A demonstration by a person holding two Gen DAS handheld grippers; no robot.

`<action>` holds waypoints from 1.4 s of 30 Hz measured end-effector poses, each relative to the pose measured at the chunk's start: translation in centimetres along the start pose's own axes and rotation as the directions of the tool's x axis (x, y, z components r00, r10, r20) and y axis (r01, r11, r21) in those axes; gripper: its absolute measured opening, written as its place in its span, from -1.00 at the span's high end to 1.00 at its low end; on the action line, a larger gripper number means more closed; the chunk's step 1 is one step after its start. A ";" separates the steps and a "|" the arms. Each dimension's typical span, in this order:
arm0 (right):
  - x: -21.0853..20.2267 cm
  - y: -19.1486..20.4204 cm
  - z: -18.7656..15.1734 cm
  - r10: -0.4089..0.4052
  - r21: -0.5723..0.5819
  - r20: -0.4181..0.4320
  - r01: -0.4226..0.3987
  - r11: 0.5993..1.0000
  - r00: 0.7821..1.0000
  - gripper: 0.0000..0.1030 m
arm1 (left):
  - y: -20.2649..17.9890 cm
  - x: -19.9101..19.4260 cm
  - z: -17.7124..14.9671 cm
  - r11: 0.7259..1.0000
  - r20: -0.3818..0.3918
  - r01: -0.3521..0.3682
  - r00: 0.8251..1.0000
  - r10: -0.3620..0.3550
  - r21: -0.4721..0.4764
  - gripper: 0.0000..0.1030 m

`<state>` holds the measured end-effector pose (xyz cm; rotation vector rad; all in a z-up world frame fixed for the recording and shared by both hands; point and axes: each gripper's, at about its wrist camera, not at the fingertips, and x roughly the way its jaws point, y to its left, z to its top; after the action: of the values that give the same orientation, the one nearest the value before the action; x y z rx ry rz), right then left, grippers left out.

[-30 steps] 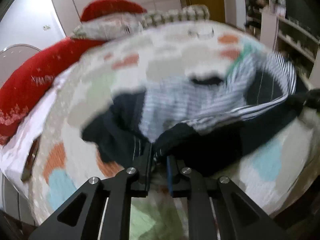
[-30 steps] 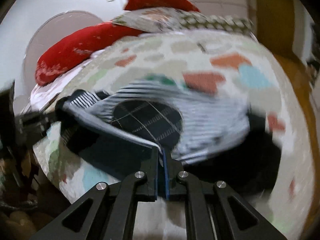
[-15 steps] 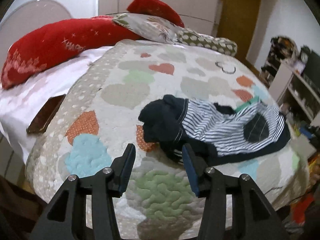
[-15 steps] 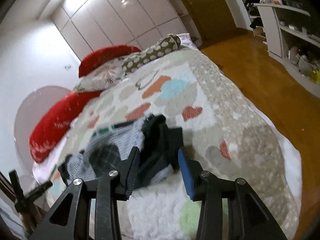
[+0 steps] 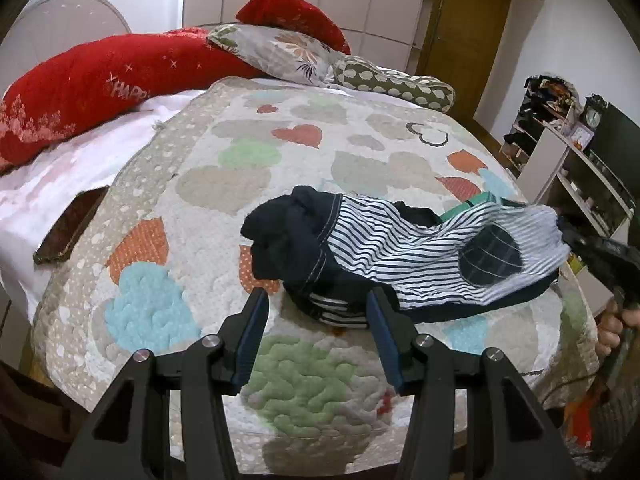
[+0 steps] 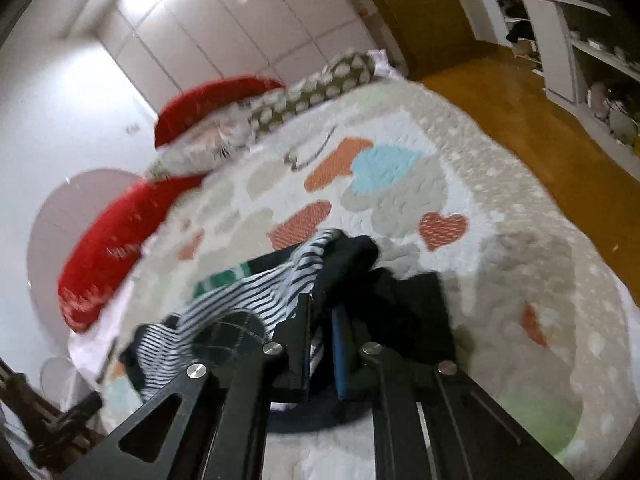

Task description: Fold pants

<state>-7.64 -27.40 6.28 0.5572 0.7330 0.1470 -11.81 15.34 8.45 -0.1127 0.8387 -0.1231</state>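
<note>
The pants point(image 5: 400, 256) are navy with a white-and-navy striped lining turned out, lying crumpled on the heart-patterned quilt point(image 5: 224, 184). My left gripper point(image 5: 316, 312) is open, just in front of the pants' near edge and touching nothing. In the left wrist view my right gripper point(image 5: 592, 248) reaches the pants' right end. In the right wrist view my right gripper point(image 6: 322, 320) is nearly shut with striped and navy cloth of the pants point(image 6: 248, 300) between its jaws.
Red pillows point(image 5: 100, 84), a floral pillow point(image 5: 280, 52) and a dotted bolster point(image 5: 400, 84) lie at the bed's head. A dark phone point(image 5: 68, 228) lies on the white sheet at left. Shelves point(image 5: 580, 184) and wooden floor point(image 6: 540, 120) are right of the bed.
A second ago both grippers held the pants and then let go. Since half a second ago the right gripper has moved in and closed on the pants; the left stays open.
</note>
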 end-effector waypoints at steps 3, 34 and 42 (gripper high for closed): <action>-1.7 -1.5 -0.7 -0.038 0.023 0.006 0.038 0.999 0.999 0.81 | 0.0 0.4 -0.1 1.000 -0.023 0.017 1.000 -0.017 -0.024 0.03; 1.5 -7.0 -0.1 -0.209 0.147 -0.033 0.212 0.966 0.977 0.01 | -0.4 1.2 2.5 0.999 0.002 -0.038 0.999 0.038 -0.020 -0.17; -5.6 -5.3 0.8 -0.253 0.190 0.152 0.223 0.956 0.956 -0.08 | -4.7 4.6 5.8 0.996 0.028 -0.015 1.000 0.013 0.087 -0.19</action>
<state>-11.59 -33.97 7.22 0.6316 0.6389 -0.1903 -4.75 10.33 9.65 -0.0268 0.8052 -0.1443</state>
